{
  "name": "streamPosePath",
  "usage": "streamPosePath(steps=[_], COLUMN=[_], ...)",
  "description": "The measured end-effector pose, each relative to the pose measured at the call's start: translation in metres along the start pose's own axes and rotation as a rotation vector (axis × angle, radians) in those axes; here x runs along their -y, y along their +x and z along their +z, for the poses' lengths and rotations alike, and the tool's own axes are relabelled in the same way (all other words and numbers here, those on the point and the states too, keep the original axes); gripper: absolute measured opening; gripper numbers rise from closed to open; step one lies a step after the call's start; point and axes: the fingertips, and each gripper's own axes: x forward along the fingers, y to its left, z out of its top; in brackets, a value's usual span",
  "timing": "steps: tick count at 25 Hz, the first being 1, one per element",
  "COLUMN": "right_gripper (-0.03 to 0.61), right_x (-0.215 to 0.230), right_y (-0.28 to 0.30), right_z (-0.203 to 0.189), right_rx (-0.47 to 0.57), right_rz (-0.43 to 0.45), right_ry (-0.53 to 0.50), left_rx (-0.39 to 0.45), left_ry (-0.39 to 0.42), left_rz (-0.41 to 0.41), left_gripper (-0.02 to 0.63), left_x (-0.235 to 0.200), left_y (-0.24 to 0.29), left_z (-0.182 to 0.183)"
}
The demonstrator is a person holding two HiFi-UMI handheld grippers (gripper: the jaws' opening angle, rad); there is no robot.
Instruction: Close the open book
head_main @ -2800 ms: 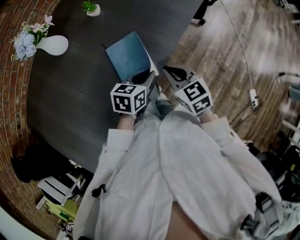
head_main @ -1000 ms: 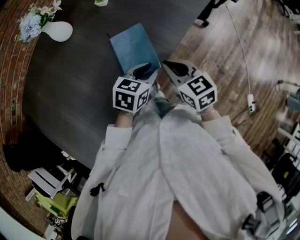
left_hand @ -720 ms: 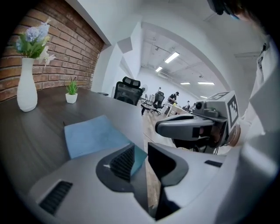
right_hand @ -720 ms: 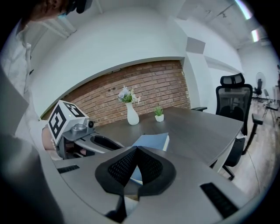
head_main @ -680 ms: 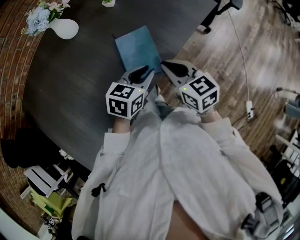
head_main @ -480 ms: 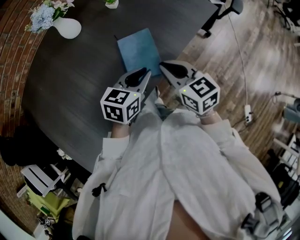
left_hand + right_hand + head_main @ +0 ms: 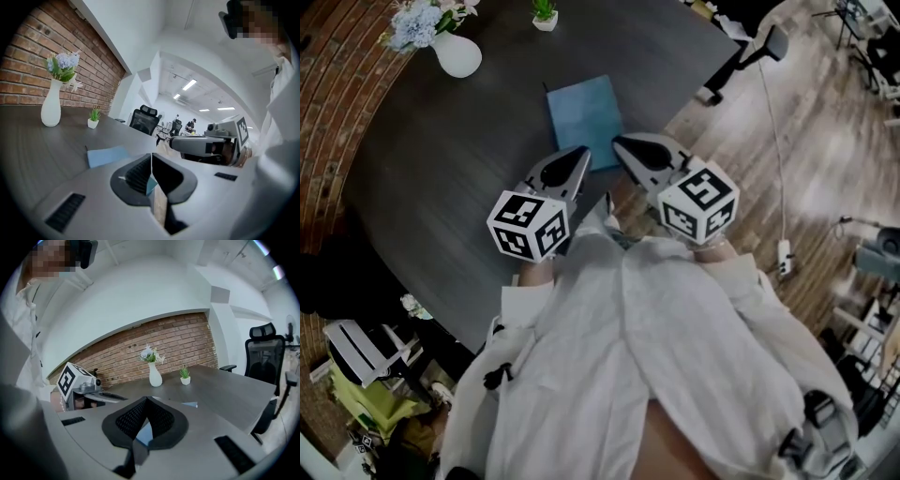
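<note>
The dark table [image 7: 441, 178] has a curved near edge that runs slantwise from the upper right to the lower left of the head view, and the person stands right against it. The book [image 7: 584, 111] lies closed and flat on the tabletop, blue cover up. Its near corner is close to that edge and its far side faces the open middle of the table. The surface around it is bare. The white vase [image 7: 457, 54] with flowers and the small potted plant [image 7: 545, 13] stand well apart from it, at the far rim by the brick wall [image 7: 333, 84]. Off the table's right side is wooden floor [image 7: 825, 141], with a cable [image 7: 775, 141] trailing across it and an office chair [image 7: 750, 52] near the table's far corner.

Both hands are held in front of the chest, side by side. Each marker cube is toward the person, and each gripper's nose points out over the table edge toward the book, a little downward. The left gripper [image 7: 579, 153] has its tip at the book's near side (the left gripper view shows the book down on the table ahead of it, not touched). Its jaws have just been closing and meet, with nothing between them. The right gripper [image 7: 620, 143] hangs just beside it over the table's edge, the two tips near each other but apart. Its jaws are together too, and empty.
</note>
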Motion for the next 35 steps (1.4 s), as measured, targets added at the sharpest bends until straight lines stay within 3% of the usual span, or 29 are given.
streamPosePath(steps=[7, 16, 28, 35], right_gripper=[0.006, 0.006, 0.006, 0.006], right_x=[-0.017, -0.029, -0.041, -0.045], right_y=[-0.003, -0.011, -0.015, -0.017], right_z=[0.010, -0.007, -0.026, -0.029], right_rx=[0.018, -0.012, -0.050, -0.050], right_rz=[0.019, 0.018, 0.014, 0.014], right_ry=[-0.026, -0.031, -0.040, -0.029], left_rx=[-0.004, -0.003, -0.047, -0.072], left_ry=[0.059, 0.106, 0.014, 0.013], left_rz=[-0.005, 0.023, 0.033, 0.046], left_gripper=[0.005, 0.005, 0.005, 0.005], left_x=[0.008, 0.017, 0.022, 0.024], left_y=[-0.015, -0.024, -0.028, -0.029], left_z=[-0.001, -0.012, -0.034, -0.044])
